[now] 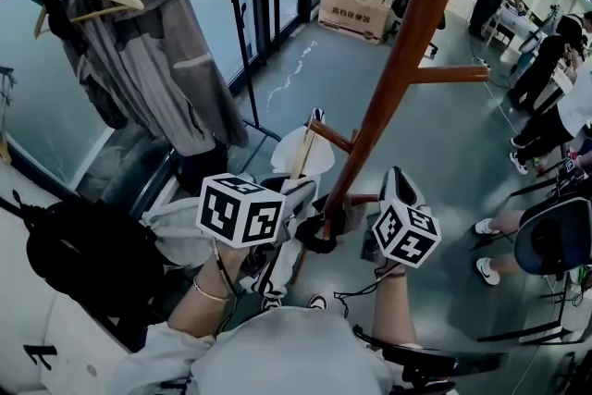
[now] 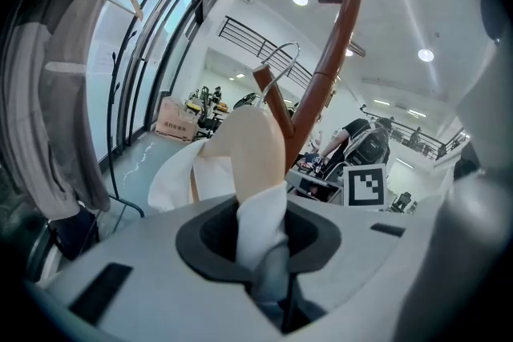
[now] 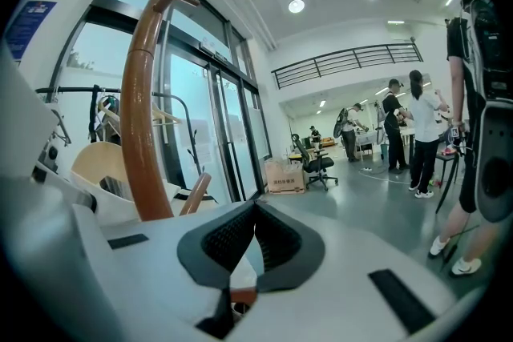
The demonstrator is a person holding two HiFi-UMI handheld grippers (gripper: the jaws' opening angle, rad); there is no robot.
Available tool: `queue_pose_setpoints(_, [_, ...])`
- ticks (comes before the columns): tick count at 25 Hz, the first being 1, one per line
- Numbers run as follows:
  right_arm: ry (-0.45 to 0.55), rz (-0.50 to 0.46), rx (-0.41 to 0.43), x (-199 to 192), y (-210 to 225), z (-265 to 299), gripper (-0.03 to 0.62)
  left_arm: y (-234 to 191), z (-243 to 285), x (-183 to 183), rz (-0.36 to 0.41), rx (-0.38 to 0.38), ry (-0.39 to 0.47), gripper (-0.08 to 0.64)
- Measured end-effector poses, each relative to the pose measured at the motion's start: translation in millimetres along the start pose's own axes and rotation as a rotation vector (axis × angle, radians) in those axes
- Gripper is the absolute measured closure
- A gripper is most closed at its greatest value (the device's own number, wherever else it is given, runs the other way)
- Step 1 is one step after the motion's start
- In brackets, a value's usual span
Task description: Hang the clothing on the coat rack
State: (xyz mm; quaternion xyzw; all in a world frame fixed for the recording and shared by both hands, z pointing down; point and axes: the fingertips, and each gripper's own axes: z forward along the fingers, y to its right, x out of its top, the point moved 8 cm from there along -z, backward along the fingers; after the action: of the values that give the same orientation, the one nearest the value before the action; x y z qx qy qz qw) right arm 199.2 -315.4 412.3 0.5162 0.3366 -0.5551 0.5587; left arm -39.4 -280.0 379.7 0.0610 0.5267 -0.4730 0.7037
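Clothing sits at the centre of the head view: a white garment [image 1: 282,151] draped on a pale wooden hanger [image 1: 302,157], just to the 9 o'clock side of the brown coat rack [image 1: 407,32]. The rack's pole runs from 1 o'clock down to the middle of the frame. The left tongs [image 1: 298,187] reach in from 7 o'clock, with their marker cube just behind them.

In the left gripper view these tongs [image 2: 263,248] are clamped on the garment [image 2: 260,224], where the cloth wraps the end of the hanger [image 2: 256,144]. The rest of the cloth hangs away toward 9 o'clock. The hanger's metal hook [image 2: 280,60] curves just above a short peg [image 2: 268,92] of the coat rack [image 2: 337,52]. I cannot tell whether the hook rests on the peg.

The right tongs [image 1: 393,178] come in from 5 o'clock, close beside the pole on its 3 o'clock side. In the right gripper view they [image 3: 255,240] are narrow, the pads almost meeting at the tips, with only floor showing through the slit. The pole [image 3: 148,108] stands at 9 o'clock of them.

At 10 o'clock in the head view a grey jacket [image 1: 153,42] hangs on another hanger. A cardboard box [image 1: 356,5] stands on the floor [image 1: 305,60] at 12 o'clock. A black backpack [image 1: 74,254] lies at 8 o'clock, and people [image 1: 555,106] stand at 3 o'clock.
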Motion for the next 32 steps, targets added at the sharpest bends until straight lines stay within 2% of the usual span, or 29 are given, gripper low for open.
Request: queue_pose_setpoints(32, [-0.032, 0.015, -0.020, -13.9, 5.0, -8.6, 0.569, -1.8, 18.0, -17.0, 0.006, -0.021, -0.071, 0.485])
